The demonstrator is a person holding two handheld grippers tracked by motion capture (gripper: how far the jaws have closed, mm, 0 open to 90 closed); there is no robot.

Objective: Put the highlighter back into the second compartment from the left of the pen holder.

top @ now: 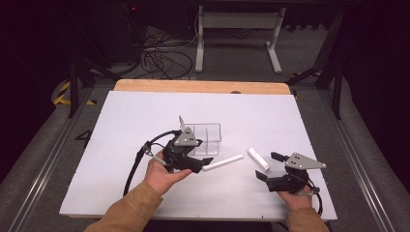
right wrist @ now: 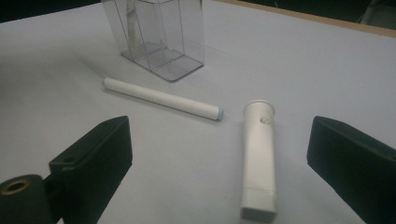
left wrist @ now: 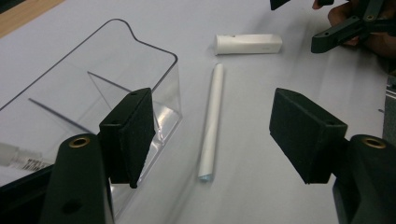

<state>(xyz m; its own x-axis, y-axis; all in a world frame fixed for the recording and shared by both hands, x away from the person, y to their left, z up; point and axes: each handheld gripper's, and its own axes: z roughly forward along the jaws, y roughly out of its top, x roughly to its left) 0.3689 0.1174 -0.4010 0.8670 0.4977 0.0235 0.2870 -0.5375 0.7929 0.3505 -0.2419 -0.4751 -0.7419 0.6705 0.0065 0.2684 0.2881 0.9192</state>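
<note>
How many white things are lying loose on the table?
2: a long thin white stick beside the clear plastic divided box, and a shorter, thicker white tube to its right. The box may hold another item.

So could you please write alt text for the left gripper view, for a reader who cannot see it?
The left gripper has its two black jaws open over a white stick lying on the white table, not touching it. A clear plastic organiser stands to the left, and a white tube lies beyond the stick.
</note>
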